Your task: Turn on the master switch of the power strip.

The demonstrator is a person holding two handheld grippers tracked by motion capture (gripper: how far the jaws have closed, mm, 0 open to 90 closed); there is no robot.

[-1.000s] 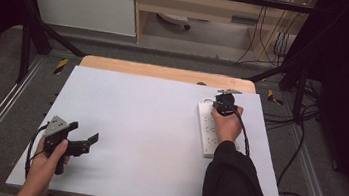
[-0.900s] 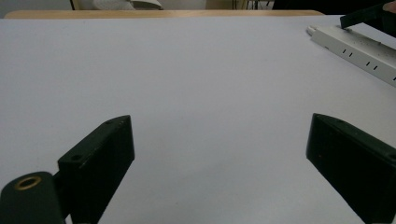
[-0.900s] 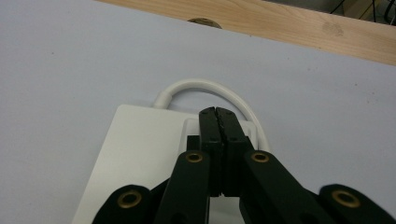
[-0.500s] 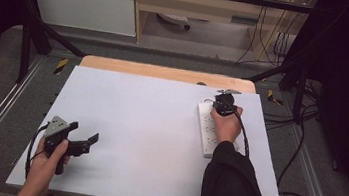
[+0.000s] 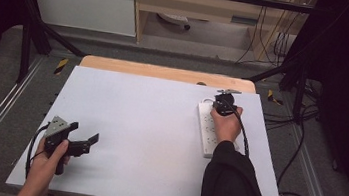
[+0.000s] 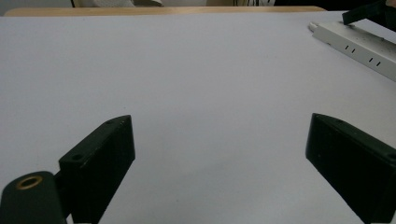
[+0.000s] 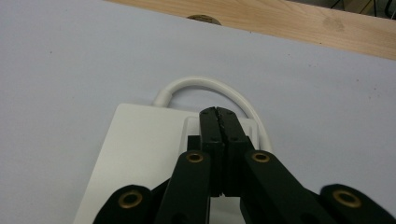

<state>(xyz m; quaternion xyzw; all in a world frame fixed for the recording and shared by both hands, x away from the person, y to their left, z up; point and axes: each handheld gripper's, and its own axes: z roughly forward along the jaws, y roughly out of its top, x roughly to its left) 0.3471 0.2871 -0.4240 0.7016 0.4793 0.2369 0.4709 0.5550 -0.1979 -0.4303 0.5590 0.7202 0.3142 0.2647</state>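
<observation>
A white power strip [image 5: 207,130] lies lengthwise near the right edge of the white table top [image 5: 144,124]. My right gripper [image 5: 223,102] is over its far end, jaws pressed together with nothing between them. In the right gripper view the gripper's tips [image 7: 218,112] sit over a raised white panel at the end of the power strip [image 7: 140,140], beside its looping cord [image 7: 196,84]; whether they touch it I cannot tell. My left gripper [image 5: 83,132] is held near the front left corner, jaws wide apart and empty. In the left gripper view, the left gripper [image 6: 219,123] faces bare table, with the power strip [image 6: 359,49] far right.
A bare wooden strip [image 5: 165,72] with a cable hole [image 7: 203,19] runs along the table's far edge. Black frame legs [image 5: 34,35] and floor cables [image 5: 298,143] surround the table. The sleeve [image 5: 231,190] of the right arm crosses the front right of the table.
</observation>
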